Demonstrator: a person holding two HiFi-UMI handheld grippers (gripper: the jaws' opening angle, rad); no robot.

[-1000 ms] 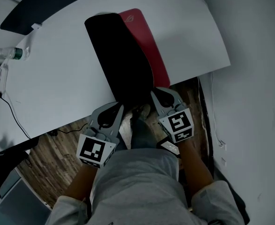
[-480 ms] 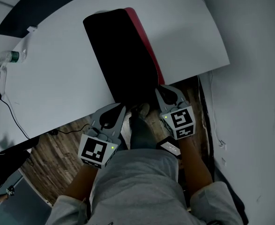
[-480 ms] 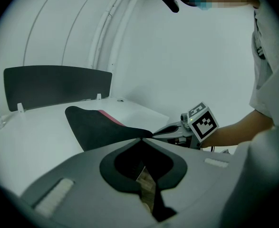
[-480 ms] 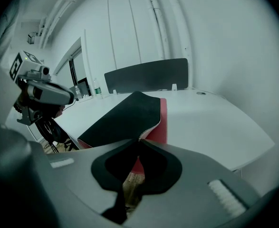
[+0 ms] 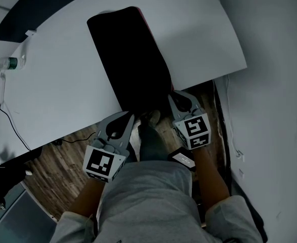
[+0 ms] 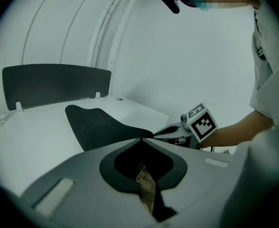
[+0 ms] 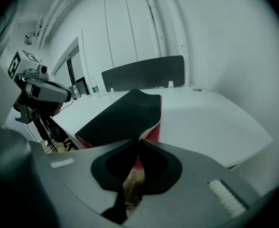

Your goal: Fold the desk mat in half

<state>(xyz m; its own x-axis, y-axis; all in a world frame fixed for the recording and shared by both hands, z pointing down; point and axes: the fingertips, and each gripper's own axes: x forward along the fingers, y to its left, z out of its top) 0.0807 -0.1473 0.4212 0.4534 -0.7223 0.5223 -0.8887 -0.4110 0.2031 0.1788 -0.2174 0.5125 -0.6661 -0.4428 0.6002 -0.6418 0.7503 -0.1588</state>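
The desk mat (image 5: pixel 128 54) lies folded on the white table (image 5: pixel 57 85), black underside up, reaching from mid-table to the near edge. Only a thin red sliver shows along its right side. My left gripper (image 5: pixel 128 116) is shut on the top layer's near left corner. My right gripper (image 5: pixel 174 99) is shut on the near right corner. In the left gripper view the black mat (image 6: pixel 96 125) runs straight into the closed jaw tips. In the right gripper view the mat (image 7: pixel 125 113) shows its red face under the black layer at the jaws.
A plastic bottle (image 5: pixel 6 63) stands at the table's far left, with a black cable (image 5: pixel 9 120) trailing over the left side. A dark divider panel (image 5: pixel 37 4) lines the far edge. Wooden floor (image 5: pixel 62 156) and the person's feet lie below the near edge.
The black top layer has slid over the red face, shrinking the wide red strip on the right to a sliver. Both grippers stay at the near edge, still closed on the corners.
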